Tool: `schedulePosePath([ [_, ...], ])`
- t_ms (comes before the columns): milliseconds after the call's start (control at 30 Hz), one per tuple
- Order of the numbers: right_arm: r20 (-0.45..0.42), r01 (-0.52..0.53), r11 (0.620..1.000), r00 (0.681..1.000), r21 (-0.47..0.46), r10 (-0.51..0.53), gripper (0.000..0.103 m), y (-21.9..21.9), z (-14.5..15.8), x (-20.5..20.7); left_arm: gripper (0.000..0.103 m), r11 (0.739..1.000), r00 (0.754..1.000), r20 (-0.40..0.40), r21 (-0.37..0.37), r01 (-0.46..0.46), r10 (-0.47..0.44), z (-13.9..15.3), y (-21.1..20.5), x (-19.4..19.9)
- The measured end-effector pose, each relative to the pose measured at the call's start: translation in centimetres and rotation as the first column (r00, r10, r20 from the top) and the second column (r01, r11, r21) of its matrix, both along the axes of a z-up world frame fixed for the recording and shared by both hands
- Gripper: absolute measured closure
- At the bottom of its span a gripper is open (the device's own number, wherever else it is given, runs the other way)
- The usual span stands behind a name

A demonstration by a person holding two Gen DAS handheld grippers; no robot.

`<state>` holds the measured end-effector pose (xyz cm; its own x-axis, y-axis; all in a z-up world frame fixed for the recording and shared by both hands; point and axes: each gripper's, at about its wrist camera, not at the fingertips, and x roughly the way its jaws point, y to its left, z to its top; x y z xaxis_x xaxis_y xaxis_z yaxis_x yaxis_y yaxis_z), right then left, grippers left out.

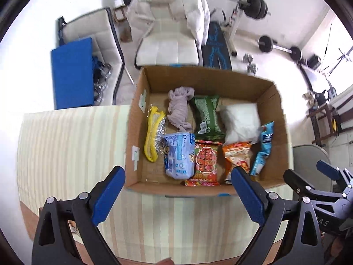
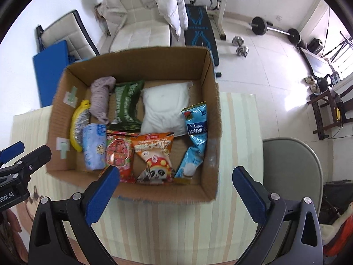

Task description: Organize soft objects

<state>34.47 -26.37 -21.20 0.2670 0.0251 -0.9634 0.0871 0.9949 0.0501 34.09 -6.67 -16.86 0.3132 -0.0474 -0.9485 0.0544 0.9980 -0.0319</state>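
Note:
An open cardboard box [image 1: 207, 78] [image 2: 136, 64] stands on the striped table. Inside lie a yellow scrubber [image 1: 152, 132] [image 2: 77, 125], a grey cloth [image 1: 178, 108] [image 2: 100, 99], a green packet [image 1: 207, 114] [image 2: 126, 106], a white pillow pack [image 1: 240, 121] [image 2: 165, 108], a pale blue tissue pack [image 1: 178, 154] [image 2: 93, 145], a red snack bag [image 1: 206, 161] [image 2: 119, 152], an orange snack bag [image 1: 237, 156] [image 2: 154, 154] and a light blue pouch [image 1: 263, 148] [image 2: 195, 137]. My left gripper [image 1: 178, 194] is open and empty above the box's near wall. My right gripper [image 2: 176, 194] is open and empty, also at the near wall.
The striped tablecloth [image 1: 66, 154] [image 2: 176, 225] reaches the table's near edge. A grey chair [image 2: 291, 167] stands at the right. Behind the table are a white chair [image 1: 167, 33], a blue mat [image 1: 71, 72] and weights [image 2: 275, 31] on the floor.

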Motion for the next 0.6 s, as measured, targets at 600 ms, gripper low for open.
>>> schedulePosePath([
  [600, 0.213, -0.003, 0.999, 0.977, 0.048, -0.007, 0.000, -0.7, 14.7, -16.2, 0.004, 0.999, 0.967, 0.256, 0.045, -0.026, 0.013, 13.4, 0.9, -15.4],
])
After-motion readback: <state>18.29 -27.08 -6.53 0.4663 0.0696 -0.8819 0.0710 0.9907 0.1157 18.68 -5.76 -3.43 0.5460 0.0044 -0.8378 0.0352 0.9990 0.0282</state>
